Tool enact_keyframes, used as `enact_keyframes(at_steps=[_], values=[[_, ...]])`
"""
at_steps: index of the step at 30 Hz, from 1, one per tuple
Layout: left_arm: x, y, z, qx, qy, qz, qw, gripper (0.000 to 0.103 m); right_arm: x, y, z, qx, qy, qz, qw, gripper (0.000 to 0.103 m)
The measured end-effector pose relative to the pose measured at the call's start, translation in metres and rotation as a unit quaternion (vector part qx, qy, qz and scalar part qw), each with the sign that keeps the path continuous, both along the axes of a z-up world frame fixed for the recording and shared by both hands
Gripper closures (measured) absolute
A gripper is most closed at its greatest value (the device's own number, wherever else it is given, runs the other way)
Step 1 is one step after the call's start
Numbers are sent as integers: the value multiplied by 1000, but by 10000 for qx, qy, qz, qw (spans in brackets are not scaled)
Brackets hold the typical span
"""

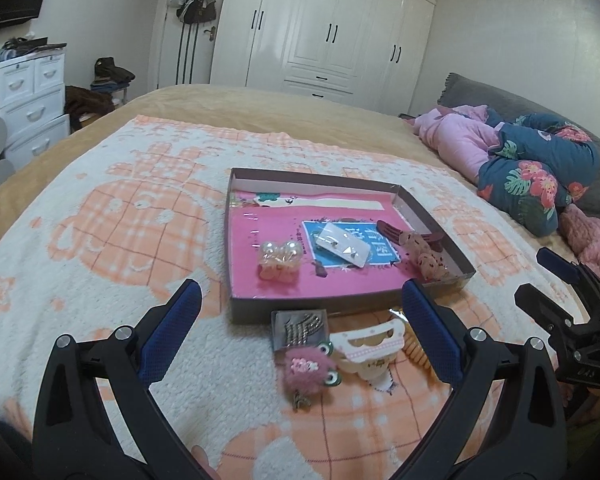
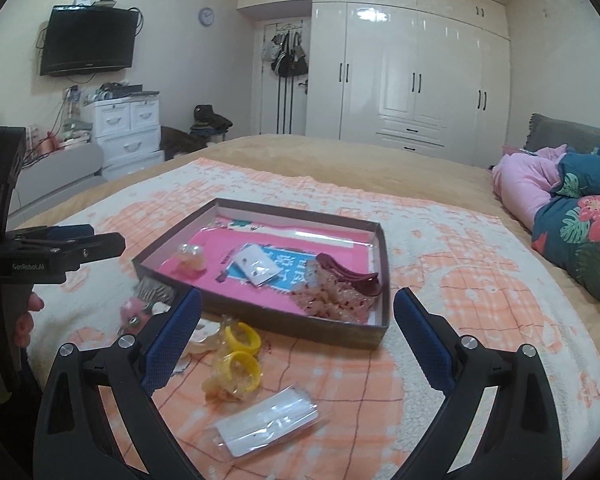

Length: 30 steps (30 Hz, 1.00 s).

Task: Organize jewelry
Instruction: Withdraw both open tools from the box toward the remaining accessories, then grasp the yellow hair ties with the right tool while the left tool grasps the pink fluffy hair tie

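A shallow cardboard box (image 1: 236,240) with a pink lining lies on the bed. Inside it are a bag of pearl earrings (image 1: 278,258), a white stud card (image 1: 342,246), a dark red hair clip (image 1: 410,232) and a floral fabric piece (image 1: 426,260). In front of the box lie a hairpin card (image 1: 300,328), a pink fuzzy clip (image 1: 308,370) and a white claw clip (image 1: 364,346). My left gripper (image 1: 300,296) hangs open above them, holding nothing. My right gripper (image 2: 298,300) is open over bagged yellow rings (image 2: 240,344) and a sleeved white card (image 2: 268,424).
An orange and white patterned blanket (image 1: 120,220) covers the bed. Pink and floral bedding (image 1: 520,160) is piled at the right. A white drawer unit (image 2: 128,128) stands at the left beyond the bed and wardrobes (image 2: 412,72) line the back wall. A hand (image 2: 28,312) holds the left gripper's handle.
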<state>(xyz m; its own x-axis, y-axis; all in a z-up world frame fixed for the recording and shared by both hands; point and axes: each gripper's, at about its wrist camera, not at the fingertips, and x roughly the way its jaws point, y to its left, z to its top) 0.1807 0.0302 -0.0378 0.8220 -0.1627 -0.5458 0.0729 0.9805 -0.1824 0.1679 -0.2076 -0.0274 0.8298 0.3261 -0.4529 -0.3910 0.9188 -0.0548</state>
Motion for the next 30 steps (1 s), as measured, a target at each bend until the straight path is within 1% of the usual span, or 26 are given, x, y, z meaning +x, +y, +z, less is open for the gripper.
enact_keyframes(at_steps=[9,15,20,25,30], values=[[-9,7,-10,75,172,77,9998,12,-1,13,-14,-57,307,228,9993,9],[-11,8,-22,100,406,78,9991,12,1,17,-22,-80,542,334,9979,9],[-10,7,-33,71,582,33,9983,12,6,18,-35,-132,821,374,9958,10],[-6,6,-44,37,799,-58,9968,12,11,21,-44,-176,991,441,9939,20],[-2,2,-51,51,918,-169,9956,12,13,25,-49,-238,1070,519,9926,28]])
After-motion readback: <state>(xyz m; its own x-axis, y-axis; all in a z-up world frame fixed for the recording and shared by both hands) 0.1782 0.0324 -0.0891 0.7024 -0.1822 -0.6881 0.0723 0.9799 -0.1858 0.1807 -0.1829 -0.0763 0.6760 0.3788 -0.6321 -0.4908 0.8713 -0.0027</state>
